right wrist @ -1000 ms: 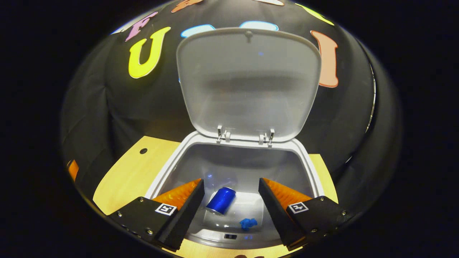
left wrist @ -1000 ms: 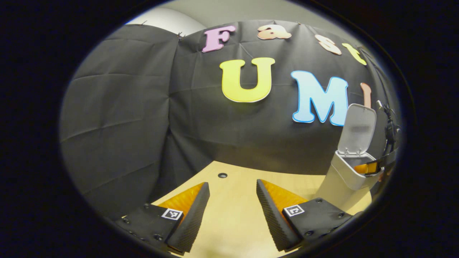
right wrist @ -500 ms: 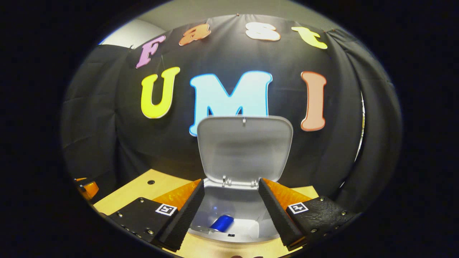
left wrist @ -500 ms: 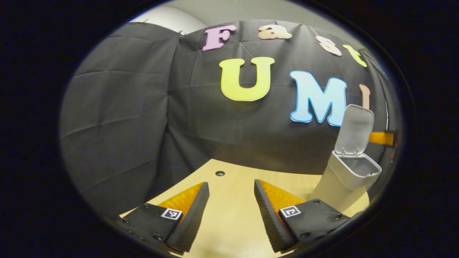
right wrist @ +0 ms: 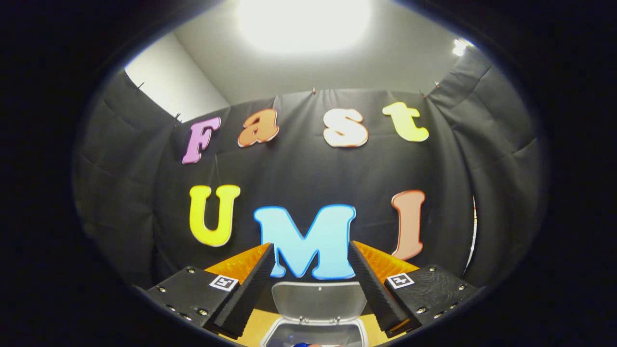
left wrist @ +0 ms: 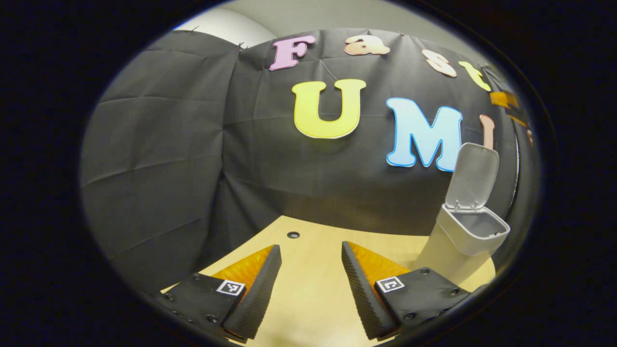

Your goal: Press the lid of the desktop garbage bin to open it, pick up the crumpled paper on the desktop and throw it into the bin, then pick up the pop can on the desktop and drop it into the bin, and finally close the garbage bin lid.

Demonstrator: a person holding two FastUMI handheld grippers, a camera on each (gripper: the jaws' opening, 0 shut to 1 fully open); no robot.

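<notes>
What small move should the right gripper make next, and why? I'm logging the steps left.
Probably bring the right gripper down behind the top edge of the lid to push it shut. The lid stands upright over the open bin, the can peeks from inside, and the gripper hangs above with its fingers open and empty.

In the left gripper view, the left gripper (left wrist: 307,284) is at the bottom centre of the frame. Its two wedge-shaped fingers with ribbed inner faces (left wrist: 258,289) stand apart, with a wide gap between them, and nothing is held there. Each finger base carries a small square marker.

In the right gripper view, the right gripper (right wrist: 311,286) is also at the bottom centre. Its ribbed fingers (right wrist: 373,289) are spread wide and grip nothing. The gripper points forward and somewhat upward.
</notes>
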